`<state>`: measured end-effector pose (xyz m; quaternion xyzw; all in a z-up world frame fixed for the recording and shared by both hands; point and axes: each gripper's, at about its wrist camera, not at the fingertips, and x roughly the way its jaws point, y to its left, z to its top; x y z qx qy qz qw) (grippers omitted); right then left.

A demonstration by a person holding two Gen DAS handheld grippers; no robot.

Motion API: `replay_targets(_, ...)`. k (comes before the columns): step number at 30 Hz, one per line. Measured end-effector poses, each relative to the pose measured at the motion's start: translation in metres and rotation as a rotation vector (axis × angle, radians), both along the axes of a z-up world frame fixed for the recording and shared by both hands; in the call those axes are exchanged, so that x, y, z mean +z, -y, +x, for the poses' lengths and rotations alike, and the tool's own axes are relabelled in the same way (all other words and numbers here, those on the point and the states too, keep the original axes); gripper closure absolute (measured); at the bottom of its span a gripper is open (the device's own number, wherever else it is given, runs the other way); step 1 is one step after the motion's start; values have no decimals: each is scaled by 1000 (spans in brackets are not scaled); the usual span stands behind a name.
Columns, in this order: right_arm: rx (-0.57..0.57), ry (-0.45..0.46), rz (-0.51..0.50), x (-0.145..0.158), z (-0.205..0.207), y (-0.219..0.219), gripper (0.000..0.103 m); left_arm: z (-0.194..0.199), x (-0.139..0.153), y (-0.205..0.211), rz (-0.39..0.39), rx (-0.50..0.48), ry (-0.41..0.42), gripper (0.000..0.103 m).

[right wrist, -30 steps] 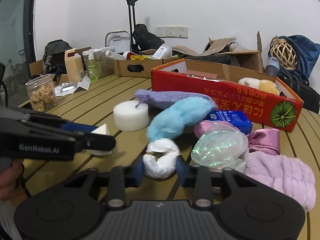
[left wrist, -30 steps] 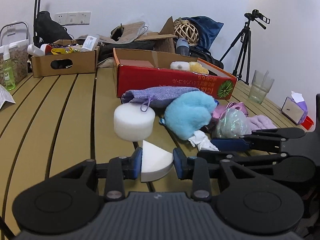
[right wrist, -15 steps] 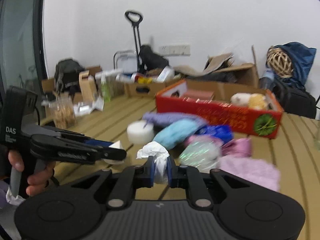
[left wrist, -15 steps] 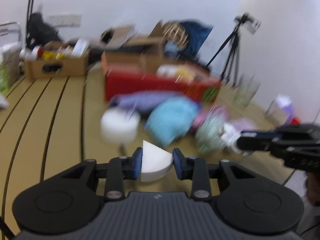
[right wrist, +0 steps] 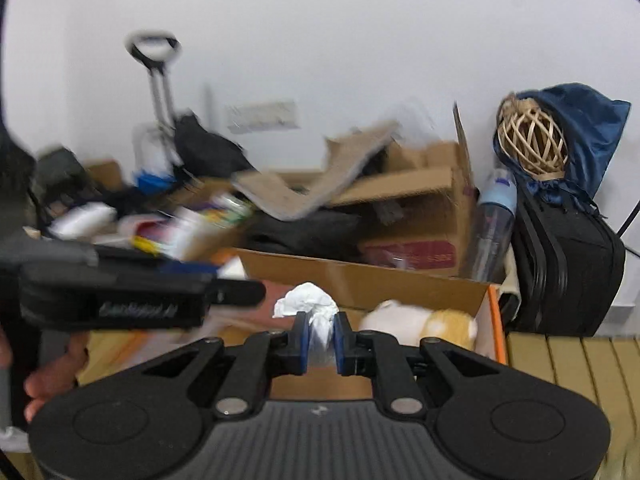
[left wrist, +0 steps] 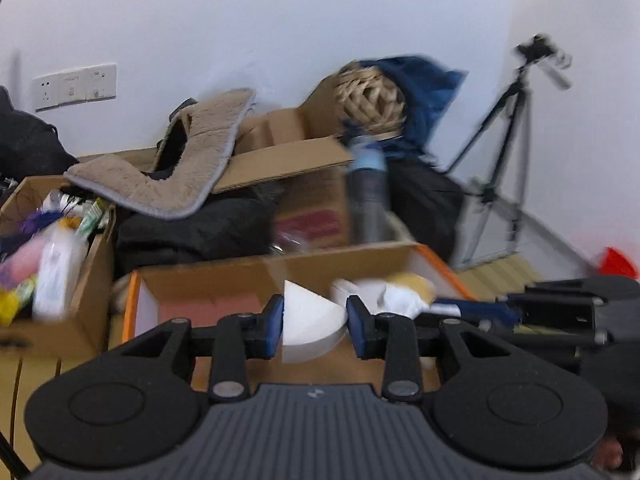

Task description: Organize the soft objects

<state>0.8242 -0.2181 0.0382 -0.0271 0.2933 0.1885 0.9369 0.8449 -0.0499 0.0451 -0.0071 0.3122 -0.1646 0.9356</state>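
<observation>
Left wrist view: we hold the left hand-held gripper (left wrist: 315, 322) partly closed, its blue pads pressing both sides of a white foam wedge (left wrist: 310, 322). The wedge hangs above the open cardboard box (left wrist: 200, 292) with the orange rim, over the middle of its floor. To the right of the wedge, inside the same box, lie a white soft piece and a yellow soft toy (left wrist: 412, 282). Further right, the right hand-held gripper (left wrist: 448, 307) reaches over the box's right edge with a crumpled white cloth (left wrist: 400, 300).

Right wrist view: the left hand-held gripper's dark body crosses over the box's left half. At centre, the right hand-held gripper (right wrist: 320, 338) is nearly closed, pinching the crumpled white cloth (right wrist: 310, 306) above the box (right wrist: 360, 280). Right of the cloth, the yellow soft toy (right wrist: 448, 322) rests in the box's right end. Beyond the box's right wall, the slatted wooden bench (right wrist: 568, 360) shows.
</observation>
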Motion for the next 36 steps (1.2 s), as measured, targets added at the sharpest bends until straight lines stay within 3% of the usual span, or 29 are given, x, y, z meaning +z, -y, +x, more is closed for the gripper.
replay_targets(5,-28,-127,-46,-39,73,-22,90,66,-35,10,16,78,-83,68)
replay_targets(6,-29,-135,-36,-44,80,-25,89,72,-43,12,27,82,-103,60)
replay_targets(9,-46,-196,38,-57,96,-25,67,74,-56,7,16,82,-137,36)
replay_targets(10,-42,-213,49,-60,96,-25,55,73,-56,5,17,80,-137,35)
replay_targets(11,-31,-223,58,-65,94,-24,53,73,-53,4,11,76,-135,35)
replay_targets(15,-39,-205,93,-56,81,-14,53,62,-34,-5,-9,89,-107,33)
replay_targets(19,-51,-160,110,-18,60,0,52,39,0,-16,0,94,-85,31)
replay_targets(24,-29,-123,146,45,13,14,44,-14,55,-35,47,100,-1,27)
replay_targets(28,-18,-54,98,91,-39,18,36,-78,92,-56,44,131,64,24)
replay_targets(31,2,-20,118,112,-83,27,27,-140,105,-75,36,122,113,20)
replay_targets(36,51,67,121,122,-170,35,24,-252,111,-98,40,113,203,14)
